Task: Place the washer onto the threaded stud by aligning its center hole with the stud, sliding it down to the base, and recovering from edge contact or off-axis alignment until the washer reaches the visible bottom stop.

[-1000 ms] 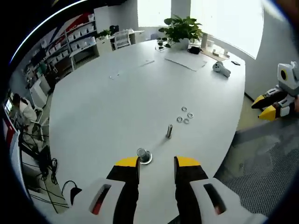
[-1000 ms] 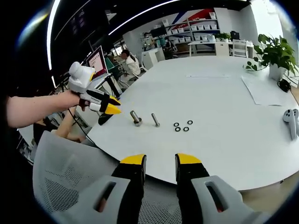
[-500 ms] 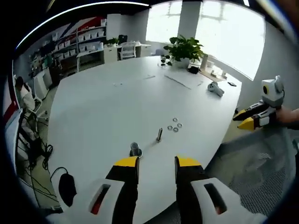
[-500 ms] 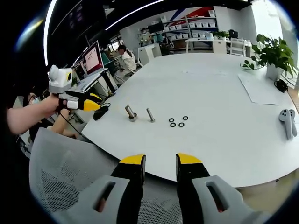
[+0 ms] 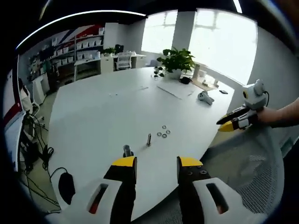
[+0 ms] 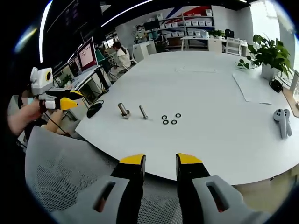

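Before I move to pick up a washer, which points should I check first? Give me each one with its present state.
1. Left gripper empty and jaws apart: ok.
2. Right gripper empty and jaws apart: ok.
3. Washers free to take: ok, they lie loose in a small group on the white table, nothing on top of them.
4. Threaded stud upright for sliding a washer down: not ok, it appears to lie on its side.
5. Second bolt-like part with a wide base beside it: cannot tell if a washer already sits on it.
6. Grippers near the parts: not ok, both are held off the table edge, above a mesh chair.
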Motion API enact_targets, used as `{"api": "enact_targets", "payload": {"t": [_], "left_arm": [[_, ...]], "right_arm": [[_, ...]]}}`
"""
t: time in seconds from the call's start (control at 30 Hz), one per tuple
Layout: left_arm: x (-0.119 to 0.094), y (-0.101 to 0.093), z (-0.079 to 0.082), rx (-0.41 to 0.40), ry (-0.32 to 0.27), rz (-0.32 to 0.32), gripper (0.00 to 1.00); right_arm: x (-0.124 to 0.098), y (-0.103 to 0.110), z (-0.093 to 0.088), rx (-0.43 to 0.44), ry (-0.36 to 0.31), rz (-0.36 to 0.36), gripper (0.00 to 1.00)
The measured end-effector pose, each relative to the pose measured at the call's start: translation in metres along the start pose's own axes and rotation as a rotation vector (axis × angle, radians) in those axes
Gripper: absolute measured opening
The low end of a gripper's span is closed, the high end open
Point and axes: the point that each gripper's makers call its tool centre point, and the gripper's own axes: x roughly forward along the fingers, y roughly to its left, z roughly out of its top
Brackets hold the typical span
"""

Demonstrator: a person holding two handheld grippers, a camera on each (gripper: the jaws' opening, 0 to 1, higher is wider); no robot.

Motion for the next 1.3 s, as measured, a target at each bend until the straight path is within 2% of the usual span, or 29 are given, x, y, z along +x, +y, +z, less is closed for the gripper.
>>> {"api": "enact_targets", "payload": {"t": [0.3, 0.67, 1.0, 1.07, 1.17, 1.3], "left_arm": [[-0.016, 0.005, -0.001, -0.025, -0.040, 0.014, 0.33], [-0.022, -0.003, -0.013, -0.060, -0.072, 0.021, 0.33], [-0.029, -0.013, -0.026, -0.087, -0.068, 0.018, 0.33], [-0.031, -0.016, -0.027, -0.091, -0.077, 0.023, 0.33], [-0.030, -0.015, -0.028, -0.051, -0.076, 0.039, 0.33], [-0.030, -0.014, -0.024, -0.081, -0.096, 0.039, 0.32]], "right_arm": [[-0.001, 0.005, 0.001, 0.003, 0.010, 0.001, 0.29], [-0.001, 0.002, -0.004, 0.007, 0.023, 0.005, 0.29], [0.001, 0.002, -0.006, 0.012, 0.034, 0.008, 0.29], [0.002, 0.002, -0.006, 0.015, 0.039, 0.008, 0.29], [0.000, 0.003, -0.005, 0.015, 0.035, 0.010, 0.29], [0.001, 0.004, -0.006, 0.020, 0.035, 0.011, 0.28]]}}
